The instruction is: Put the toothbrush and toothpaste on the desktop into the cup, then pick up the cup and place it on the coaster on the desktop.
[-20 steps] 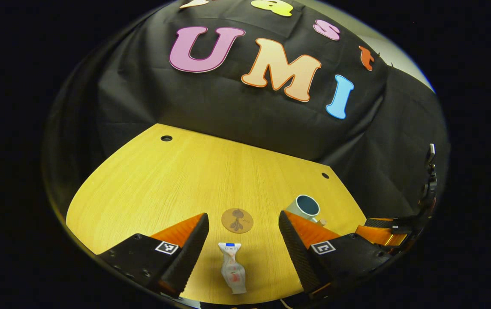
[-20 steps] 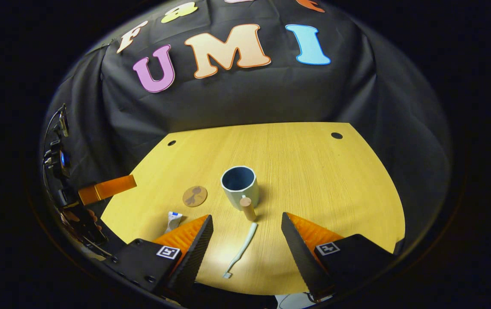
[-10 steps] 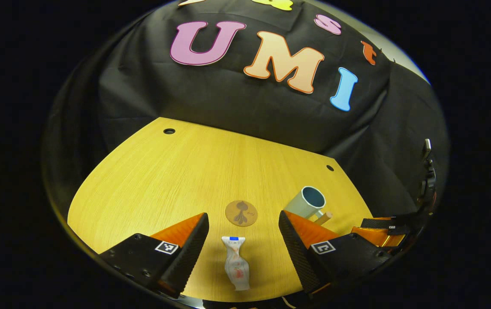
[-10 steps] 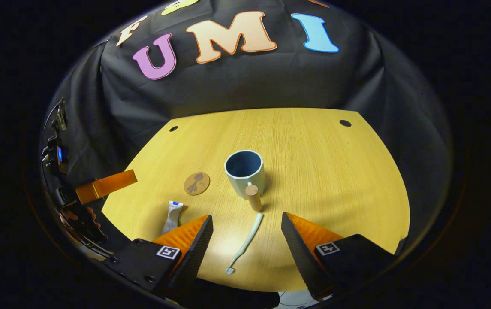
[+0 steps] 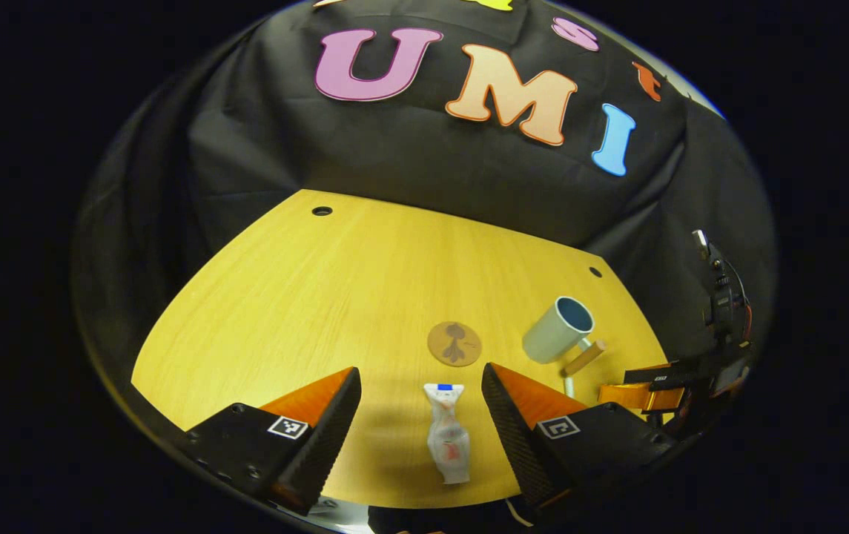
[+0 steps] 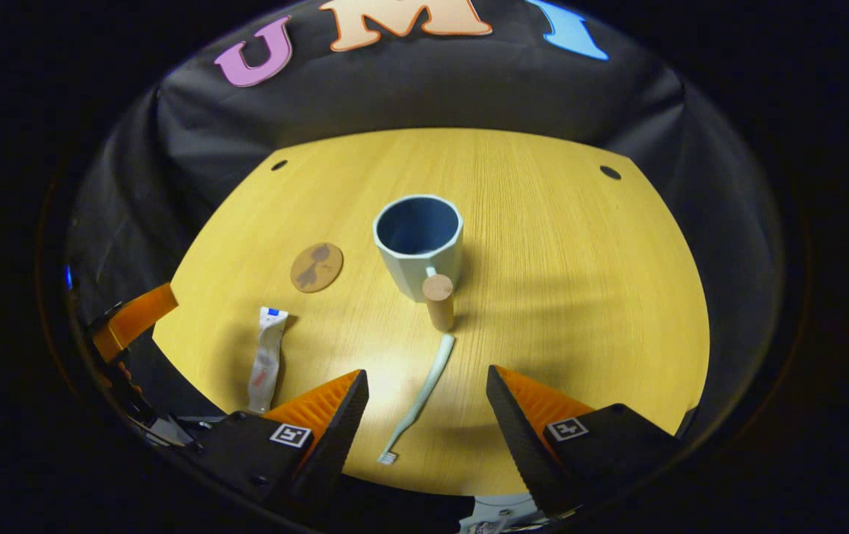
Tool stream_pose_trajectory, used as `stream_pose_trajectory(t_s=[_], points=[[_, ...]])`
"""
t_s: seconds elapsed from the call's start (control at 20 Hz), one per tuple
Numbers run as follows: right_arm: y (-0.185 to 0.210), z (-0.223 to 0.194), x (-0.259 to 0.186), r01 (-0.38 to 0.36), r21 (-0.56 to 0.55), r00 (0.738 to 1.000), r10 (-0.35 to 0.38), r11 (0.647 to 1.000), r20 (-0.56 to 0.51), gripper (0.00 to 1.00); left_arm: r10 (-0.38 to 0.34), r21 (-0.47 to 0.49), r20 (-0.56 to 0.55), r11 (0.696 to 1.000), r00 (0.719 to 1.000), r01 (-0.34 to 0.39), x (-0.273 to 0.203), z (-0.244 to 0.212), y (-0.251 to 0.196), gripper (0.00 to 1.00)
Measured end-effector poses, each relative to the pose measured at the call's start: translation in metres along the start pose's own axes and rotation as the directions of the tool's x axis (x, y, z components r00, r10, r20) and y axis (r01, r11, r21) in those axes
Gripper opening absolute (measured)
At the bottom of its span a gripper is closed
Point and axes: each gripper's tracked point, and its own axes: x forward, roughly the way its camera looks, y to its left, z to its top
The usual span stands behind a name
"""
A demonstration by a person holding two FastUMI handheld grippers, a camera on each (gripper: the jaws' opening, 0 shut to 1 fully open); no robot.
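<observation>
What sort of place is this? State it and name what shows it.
Probably a staged recording booth, not a real bathroom: a bare yellow wooden desktop backed by draped black cloth, with only a pale blue-lined cup, a white toothpaste tube and a pale green toothbrush laid out.

A wood-grain desktop (image 6: 543, 297) with a smooth, softly shining finish carries a matt cup (image 6: 419, 245) with a wooden peg handle (image 6: 439, 300), a smooth plastic toothbrush (image 6: 418, 397), a crinkled, glossy toothpaste (image 5: 448, 443) tube and a matt, cork-like coaster (image 5: 454, 343). Matt black cloth (image 6: 468, 89) hangs behind.
</observation>
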Motion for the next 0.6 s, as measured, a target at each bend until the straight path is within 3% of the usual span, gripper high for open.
stream_pose_trajectory(t_s=[0.15, 0.2, 0.4, 0.5, 0.55, 0.6], points=[[0.001, -0.001, 0.015, 0.010, 0.057, 0.999, -0.007, 0.998, -0.053, 0.98, 0.031, -0.004, -0.012, 1.000, 0.999, -0.031, 0.000, -0.006, 0.013, 0.96], [-0.001, 0.000, 0.020, 0.022, 0.058, 0.998, -0.019, 0.998, -0.059, 0.92, 0.038, -0.004, -0.018, 0.999, 0.999, -0.038, 0.000, -0.008, 0.016, 0.96], [-0.006, -0.001, 0.041, 0.074, 0.040, 0.992, -0.070, 0.996, -0.108, 0.81, 0.022, -0.048, -0.037, 0.999, 0.999, -0.024, 0.000, -0.015, 0.019, 0.95], [-0.005, -0.005, 0.049, 0.081, 0.042, 0.987, -0.075, 0.996, -0.140, 0.78, 0.013, -0.065, -0.046, 0.998, 0.999, -0.016, 0.001, -0.019, 0.021, 0.95], [-0.005, -0.005, 0.054, 0.089, 0.045, 0.985, -0.081, 0.995, -0.150, 0.83, 0.013, -0.064, -0.049, 0.998, 0.999, -0.016, 0.002, -0.021, 0.022, 0.96], [-0.005, -0.005, 0.057, 0.096, 0.052, 0.983, -0.087, 0.994, -0.159, 0.75, 0.012, -0.061, -0.053, 0.998, 0.998, -0.015, 0.003, -0.022, 0.022, 0.96]])
